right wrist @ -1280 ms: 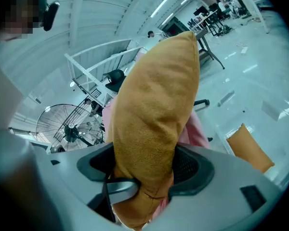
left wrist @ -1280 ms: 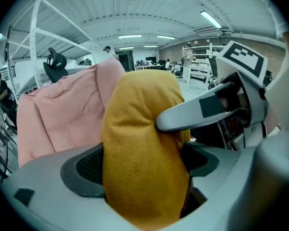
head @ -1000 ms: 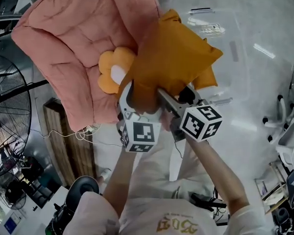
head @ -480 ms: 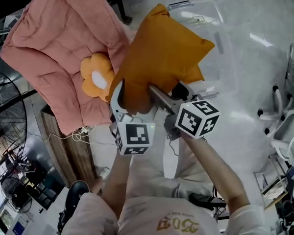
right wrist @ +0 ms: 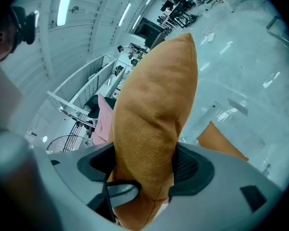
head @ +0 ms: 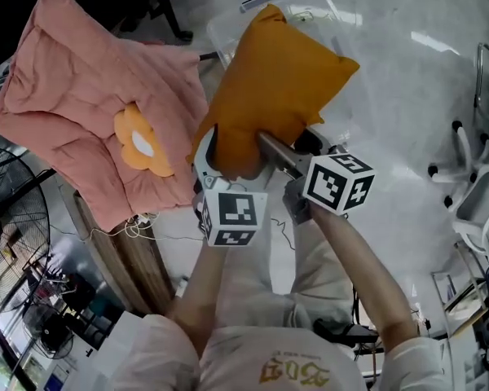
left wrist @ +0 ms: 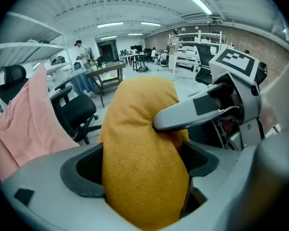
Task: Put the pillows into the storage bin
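Left tool [left wrist: 142, 165] and right tool [right wrist: 144, 170] in my hands both pinch the orange pillow [head: 281, 88], upper centre, over the clear storage bin [head: 326, 10]; its contents I cannot tell.

Pillow [head: 277, 88] above storage bin [head: 360, 37], quilt [head: 73, 104] to its left, flower cushion [head: 143, 142] on quilt

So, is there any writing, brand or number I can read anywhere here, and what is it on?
No text can be read here.
Yellow print on the person's shirt: upside down, cut off, unreadable.
Marker cubes: black-and-white square patterns, no words.
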`<action>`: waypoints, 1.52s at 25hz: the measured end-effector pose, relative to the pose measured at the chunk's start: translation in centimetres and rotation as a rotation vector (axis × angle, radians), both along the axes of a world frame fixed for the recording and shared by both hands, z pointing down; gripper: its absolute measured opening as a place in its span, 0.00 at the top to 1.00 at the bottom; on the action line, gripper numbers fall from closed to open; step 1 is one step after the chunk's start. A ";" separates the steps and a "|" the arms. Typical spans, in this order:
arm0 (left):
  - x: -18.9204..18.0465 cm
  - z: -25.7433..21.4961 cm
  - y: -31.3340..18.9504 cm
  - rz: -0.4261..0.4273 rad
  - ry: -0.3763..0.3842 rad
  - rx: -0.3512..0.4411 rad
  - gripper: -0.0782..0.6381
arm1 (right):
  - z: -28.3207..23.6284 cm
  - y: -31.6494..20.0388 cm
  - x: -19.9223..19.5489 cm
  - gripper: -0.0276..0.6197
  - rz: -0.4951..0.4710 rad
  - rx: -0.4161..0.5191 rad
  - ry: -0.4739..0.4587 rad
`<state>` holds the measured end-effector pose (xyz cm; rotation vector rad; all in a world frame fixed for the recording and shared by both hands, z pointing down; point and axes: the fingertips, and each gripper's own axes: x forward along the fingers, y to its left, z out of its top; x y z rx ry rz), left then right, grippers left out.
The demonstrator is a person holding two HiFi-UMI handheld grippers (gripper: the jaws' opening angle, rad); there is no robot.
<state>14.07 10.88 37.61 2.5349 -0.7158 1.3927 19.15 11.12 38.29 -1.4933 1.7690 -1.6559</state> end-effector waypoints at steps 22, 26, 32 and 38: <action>8.5 16.1 3.4 -0.194 0.015 -0.292 0.17 | 15.8 2.6 8.6 0.40 -0.151 -0.172 0.044; 8.8 19.7 3.4 -0.258 0.011 -0.332 0.17 | 19.2 2.2 8.8 0.40 -0.205 -0.191 0.056; 9.3 25.2 4.1 -0.319 0.021 -0.413 0.17 | 24.6 2.5 9.4 0.40 -0.248 -0.241 0.088; 12.0 30.7 4.4 -0.401 0.037 -0.490 0.17 | 29.8 2.3 12.1 0.39 -0.337 -0.273 0.134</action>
